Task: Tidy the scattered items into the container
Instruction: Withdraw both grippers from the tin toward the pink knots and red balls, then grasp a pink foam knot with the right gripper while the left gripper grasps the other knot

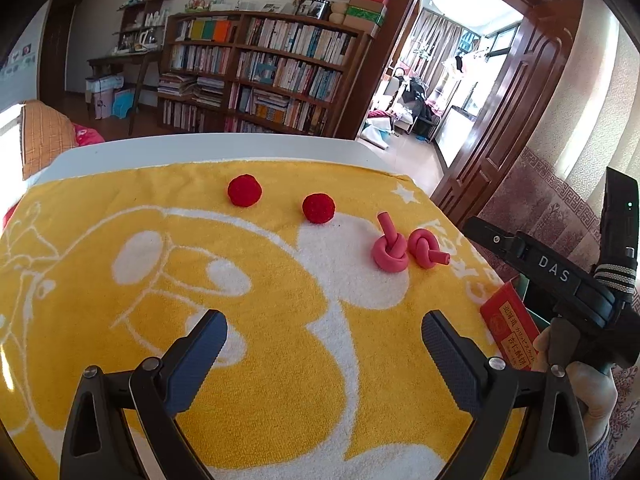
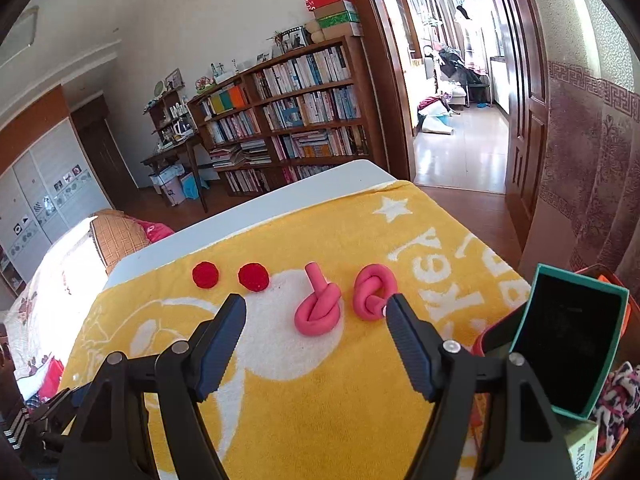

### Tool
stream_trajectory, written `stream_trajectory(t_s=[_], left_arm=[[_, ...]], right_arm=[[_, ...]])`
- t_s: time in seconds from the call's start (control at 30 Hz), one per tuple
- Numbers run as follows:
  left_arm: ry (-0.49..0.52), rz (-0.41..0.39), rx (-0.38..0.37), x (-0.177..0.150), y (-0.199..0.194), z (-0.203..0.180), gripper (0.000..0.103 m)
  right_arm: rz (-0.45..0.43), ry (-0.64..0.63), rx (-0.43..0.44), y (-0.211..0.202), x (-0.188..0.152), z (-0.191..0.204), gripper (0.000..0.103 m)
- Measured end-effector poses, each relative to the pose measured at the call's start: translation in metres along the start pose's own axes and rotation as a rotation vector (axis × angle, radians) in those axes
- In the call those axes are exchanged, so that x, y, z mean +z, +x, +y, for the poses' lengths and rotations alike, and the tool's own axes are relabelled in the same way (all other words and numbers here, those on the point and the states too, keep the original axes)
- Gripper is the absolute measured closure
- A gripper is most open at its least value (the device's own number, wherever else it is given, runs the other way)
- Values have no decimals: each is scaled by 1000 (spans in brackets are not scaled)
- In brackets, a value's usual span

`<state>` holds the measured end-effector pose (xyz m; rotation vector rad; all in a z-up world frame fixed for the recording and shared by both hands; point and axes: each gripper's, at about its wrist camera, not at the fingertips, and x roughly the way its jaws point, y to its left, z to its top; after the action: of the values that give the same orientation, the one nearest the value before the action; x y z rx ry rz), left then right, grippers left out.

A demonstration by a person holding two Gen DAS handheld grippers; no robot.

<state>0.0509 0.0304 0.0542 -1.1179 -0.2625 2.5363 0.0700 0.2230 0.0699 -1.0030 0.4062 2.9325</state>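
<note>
The right gripper (image 2: 315, 307) was seen with its dark ribbed fingers (image 2: 219, 344) spread wide apart and nothing clamped between them; just beyond the fingertips two pink foam tubes tied into knots were lying on the yellow-and-white terry towel (image 2: 304, 408), the left knot (image 2: 318, 311) framed in the gap and the right knot (image 2: 373, 293) just beside the right fingertip, neither visibly touched. Two round red fuzzy balls (image 2: 205, 275) (image 2: 253, 277) were placed further left on the towel, side by side and apart from the knots. The left gripper (image 1: 324, 330) was likewise held with its fingers (image 1: 200, 356) well apart and empty above the towel, the balls and knots being well ahead of it. White lettering woven into the towel could be read in part as "key" beside a white star. "DAS" was printed on the black body of the right gripper as seen from the left wrist view. To the right, off the towel's edge, a teal-rimmed box with a dark interior (image 2: 568, 344) was standing open, and a red packet with printed characters (image 1: 510, 328) was seen near it. A white tabletop (image 1: 208, 150) was covered by the towel, and a wooden bookcase full of books (image 1: 260, 72) was standing behind.
</note>
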Motion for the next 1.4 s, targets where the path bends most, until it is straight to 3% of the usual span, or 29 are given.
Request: stream_trajectory(t_s=[0.37,0.63,0.7,0.77,0.83,1.1,1.4], left_arm=[[4,38,-5,10,19,8,4],[9,67,-3,15,37,6,4],[17,70,-7,16,41,2,4],[29,75,-11,17,45,-2,4],[44,80,-16,19,49,-8,4],[81,103,-12,23,72,-19,4],[125,137,-43,35,121,-40,4]], right_arm=[[119,9,-128,75,2,-13,27],[209,86,-138,102,-5,-40,28],[211,119,-97,103,-5,-46,31],[203,118,-94,100,-6,-47,41],[204,119,-89,98,-7,-48,57],[187,141,-47,86,-10,-47,59],[47,156,3,52,2,-36,58]])
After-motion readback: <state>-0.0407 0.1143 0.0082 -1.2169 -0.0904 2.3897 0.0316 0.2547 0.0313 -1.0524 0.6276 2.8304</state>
